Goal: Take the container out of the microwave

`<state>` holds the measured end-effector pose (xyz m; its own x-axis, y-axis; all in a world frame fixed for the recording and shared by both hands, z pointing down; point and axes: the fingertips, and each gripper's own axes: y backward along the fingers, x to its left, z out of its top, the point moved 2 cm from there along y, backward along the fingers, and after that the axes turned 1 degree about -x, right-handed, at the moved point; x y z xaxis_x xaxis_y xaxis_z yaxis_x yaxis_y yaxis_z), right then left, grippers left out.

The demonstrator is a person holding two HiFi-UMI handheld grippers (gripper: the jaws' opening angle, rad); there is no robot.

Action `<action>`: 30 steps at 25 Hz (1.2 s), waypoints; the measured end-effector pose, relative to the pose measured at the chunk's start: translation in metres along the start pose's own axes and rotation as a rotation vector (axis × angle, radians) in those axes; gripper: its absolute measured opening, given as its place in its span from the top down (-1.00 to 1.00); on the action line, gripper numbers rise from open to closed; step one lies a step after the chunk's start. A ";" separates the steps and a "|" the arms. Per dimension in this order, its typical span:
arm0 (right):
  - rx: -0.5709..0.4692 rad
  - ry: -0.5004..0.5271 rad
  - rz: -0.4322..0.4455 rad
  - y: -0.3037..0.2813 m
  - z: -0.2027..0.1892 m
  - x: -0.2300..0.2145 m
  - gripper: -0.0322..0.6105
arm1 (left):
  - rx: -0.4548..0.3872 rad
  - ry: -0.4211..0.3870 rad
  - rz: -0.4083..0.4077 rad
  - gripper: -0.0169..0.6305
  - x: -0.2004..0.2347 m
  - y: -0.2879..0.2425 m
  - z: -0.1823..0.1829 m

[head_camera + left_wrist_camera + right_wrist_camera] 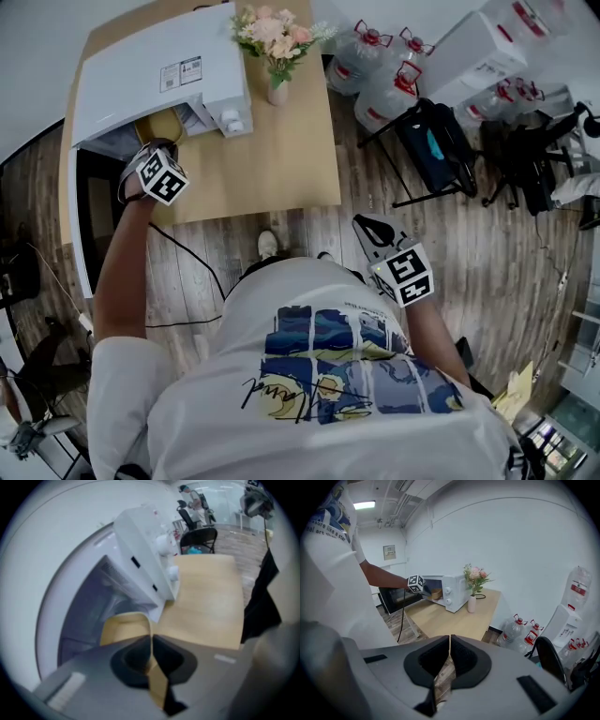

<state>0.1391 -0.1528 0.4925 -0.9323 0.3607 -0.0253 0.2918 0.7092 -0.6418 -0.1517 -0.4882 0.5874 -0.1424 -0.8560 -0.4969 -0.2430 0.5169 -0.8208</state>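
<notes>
Light wooden table point(281, 159) is set on wood-plank floor point(525, 272); black chair point(436, 150) is placed nearby; white wall point(525, 541) and lit ceiling panel point(364, 504) are seen.

We have the left gripper point(151, 644) clamped on the tan container point(123, 629), jaws nearly together and its thin wall pinched between the pads. The container sits at the mouth of the white microwave point(140, 566), just below its control panel. The wooden table point(206, 602) runs right of the microwave. A black chair point(199, 538) stands beyond the microwave. A dark shape point(262, 602) lies well right of the microwave; we can't identify it.
</notes>
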 end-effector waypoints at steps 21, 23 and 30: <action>-0.024 0.082 0.194 0.050 -0.047 -0.036 0.88 | -0.040 0.214 0.076 0.89 -0.121 0.150 0.069; -0.022 0.101 0.202 0.053 -0.051 -0.038 0.88 | -0.044 0.209 0.077 0.89 -0.135 0.164 0.080; -0.059 0.129 0.272 0.063 -0.064 -0.032 0.88 | -0.093 0.205 0.043 0.89 -0.194 0.206 0.125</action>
<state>0.2006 -0.0807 0.5013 -0.7847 0.6133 -0.0905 0.5426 0.6088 -0.5788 -0.0542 -0.2157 0.4797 -0.3439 -0.8209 -0.4560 -0.3185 0.5588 -0.7657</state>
